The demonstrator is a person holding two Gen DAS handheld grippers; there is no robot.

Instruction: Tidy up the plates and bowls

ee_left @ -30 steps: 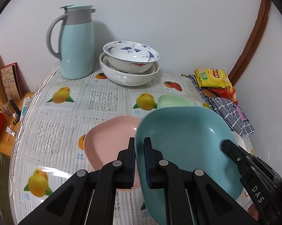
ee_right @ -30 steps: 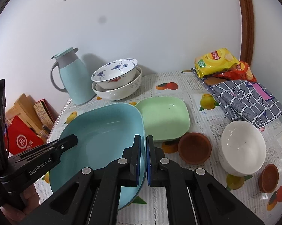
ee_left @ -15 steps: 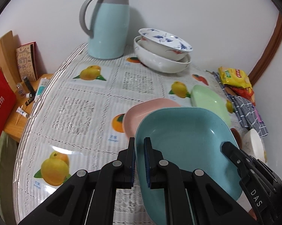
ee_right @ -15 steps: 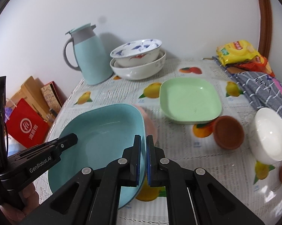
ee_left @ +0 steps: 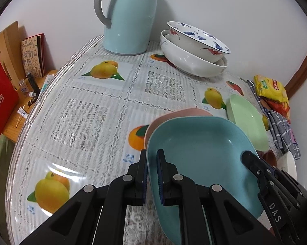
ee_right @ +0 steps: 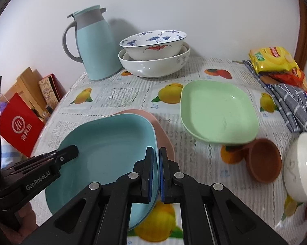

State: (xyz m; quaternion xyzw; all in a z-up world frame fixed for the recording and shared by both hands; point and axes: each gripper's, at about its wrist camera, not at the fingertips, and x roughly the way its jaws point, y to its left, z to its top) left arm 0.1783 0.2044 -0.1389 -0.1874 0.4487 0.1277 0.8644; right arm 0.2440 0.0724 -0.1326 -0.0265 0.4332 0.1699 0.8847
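While both tongs pinch opposite rims of the teal plate (ee_right: pixel 104 149), the plate hangs level between them, directly over the pink plate (ee_right: pixel 163 134). The left gripper (ee_left: pixel 151 175) is clamped on the teal plate's left rim, one pad above and one below; the right gripper (ee_right: pixel 157 173) is likewise clamped on the right rim. Judgement: the two-sided hold keeps this wide, shallow plate from tipping, and lining it up over the pink plate suggests nesting as the step in hand. Only a crescent of pink shows beyond the teal rim, ahead of both tongs; whether the two plates touch I cannot tell. The green plate (ee_right: pixel 216 112) lies ahead and to the right of the right tongs, apart from the stack. Just right of those tongs are a brown cup (ee_right: pixel 263 159) and a white bowl (ee_right: pixel 300 167); farther ahead the stacked porcelain bowls (ee_right: pixel 153 55) stand beside the blue thermos jug (ee_right: pixel 94 45). Compared with one second ago: the pink plate then lay mostly exposed left of the teal plate in the left view, and the right view showed none of it; now teal covers most of it. The jug and bowls loom larger and higher in frame, so both tongs have travelled forward and left with the plate. Grip unchanged on both sides.
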